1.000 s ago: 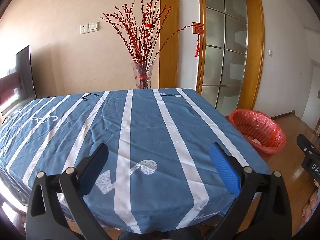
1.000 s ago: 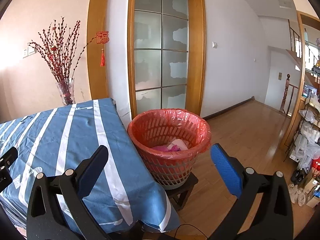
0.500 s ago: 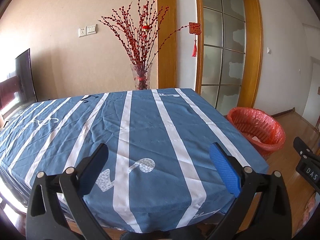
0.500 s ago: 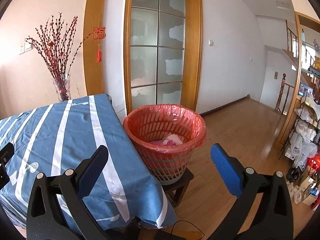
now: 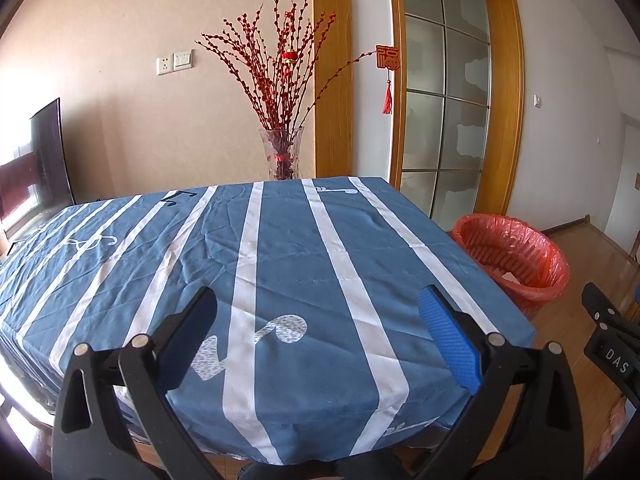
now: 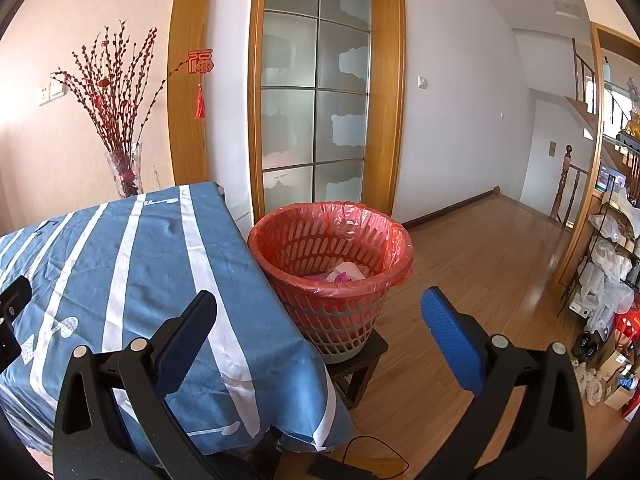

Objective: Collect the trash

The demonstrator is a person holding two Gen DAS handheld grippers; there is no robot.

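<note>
Trash (image 6: 346, 274) in red-lined basket (image 6: 332, 276) right of bench (image 5: 280, 264) | left hand-held gripper (image 5: 318, 328) released, empty | right hand-held gripper (image 6: 320, 330) released, empty

Left faces table (image 5: 280, 248); right faces bin (image 6: 332, 276).

Site: we are in a home, living/dining room | Evidence: table under a blue striped cloth (image 5: 280, 264); glass vase of red berry branches (image 5: 282, 152); red lucky-charm hanging (image 6: 201, 62); dark TV screen (image 5: 48, 152); wood-framed frosted glass door (image 6: 316, 108); wooden floor (image 6: 480, 264); stair railing (image 6: 566, 176); cluttered shelf rack (image 6: 612, 256).
</note>
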